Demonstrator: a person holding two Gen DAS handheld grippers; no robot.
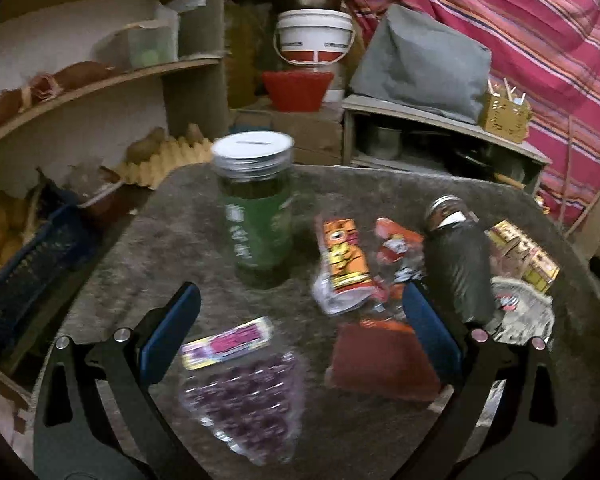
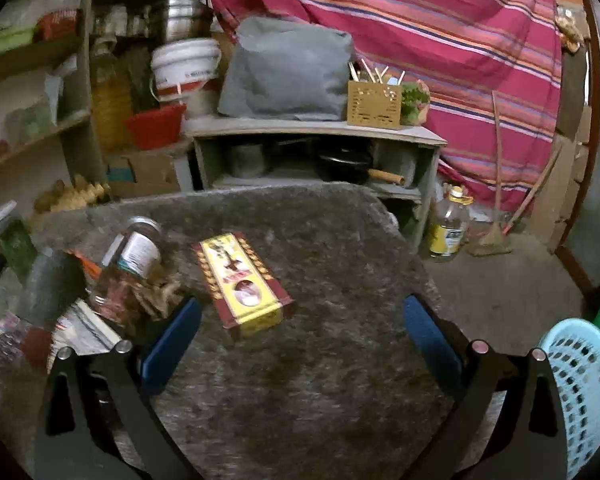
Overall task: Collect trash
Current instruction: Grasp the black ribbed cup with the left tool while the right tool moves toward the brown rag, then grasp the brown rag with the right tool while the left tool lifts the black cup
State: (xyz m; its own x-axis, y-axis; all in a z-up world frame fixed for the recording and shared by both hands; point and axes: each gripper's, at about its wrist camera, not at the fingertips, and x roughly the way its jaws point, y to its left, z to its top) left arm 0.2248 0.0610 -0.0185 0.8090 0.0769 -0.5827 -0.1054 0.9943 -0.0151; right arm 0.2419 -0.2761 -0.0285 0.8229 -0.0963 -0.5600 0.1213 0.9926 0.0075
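Grey felt-covered tabletop (image 2: 320, 240): yellow-and-maroon cardboard box (image 2: 242, 282), beside it a tilted clear glass jar (image 2: 130, 270). Left gripper (image 1: 300, 330) wide, empty; right gripper (image 2: 302, 332) wide, empty.

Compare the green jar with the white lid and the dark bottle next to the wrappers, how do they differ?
The green jar has a wide flat white lid with a slot; the dark bottle has a narrow metallic cap. The jar is see-through with a green label, while the bottle looks dark grey and opaque. The jar stands apart; the bottle sits among wrappers. Both stand on the grey table.
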